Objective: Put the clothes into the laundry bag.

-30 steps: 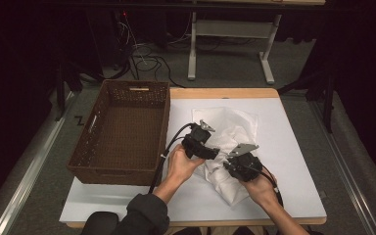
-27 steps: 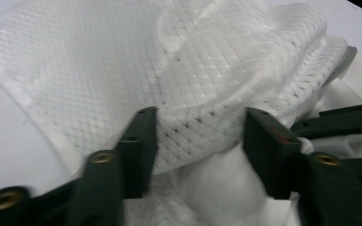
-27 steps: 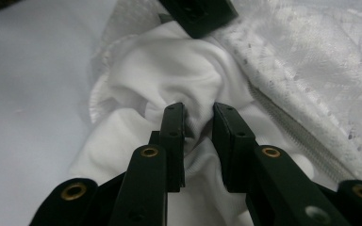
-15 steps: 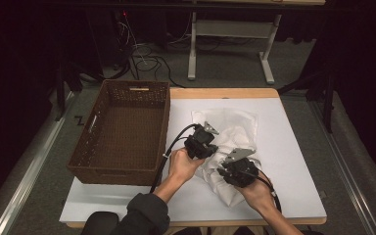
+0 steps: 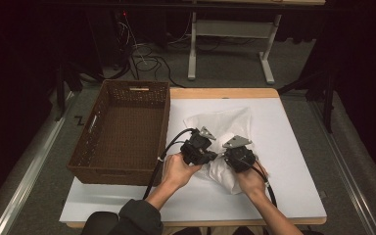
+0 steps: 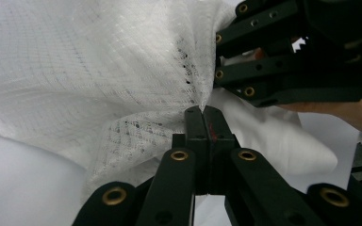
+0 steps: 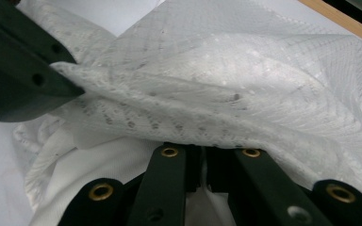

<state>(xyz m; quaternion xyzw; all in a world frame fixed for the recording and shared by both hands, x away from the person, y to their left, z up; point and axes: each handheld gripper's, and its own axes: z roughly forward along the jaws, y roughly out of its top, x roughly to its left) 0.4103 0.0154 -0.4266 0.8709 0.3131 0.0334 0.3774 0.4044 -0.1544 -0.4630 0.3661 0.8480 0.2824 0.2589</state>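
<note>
Both my left gripper [image 6: 201, 113] and right gripper [image 7: 202, 151], jaws just closing, pinched the white mesh bag [image 5: 225, 128] mid-table beside the basket [image 5: 122, 129]; next probably spreading its opening apart.

Lab-type room: dark curtains, floor cables [image 5: 142, 56], white-topped table [image 5: 293, 147].

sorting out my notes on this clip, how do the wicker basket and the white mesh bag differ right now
The wicker basket is dark brown, rigid and boxy; the white mesh bag is pale, limp and crumpled. The basket sits untouched at the table's left; the bag lies mid-table, pinched by the left gripper and the right gripper. Both rest on the white table top.
</note>
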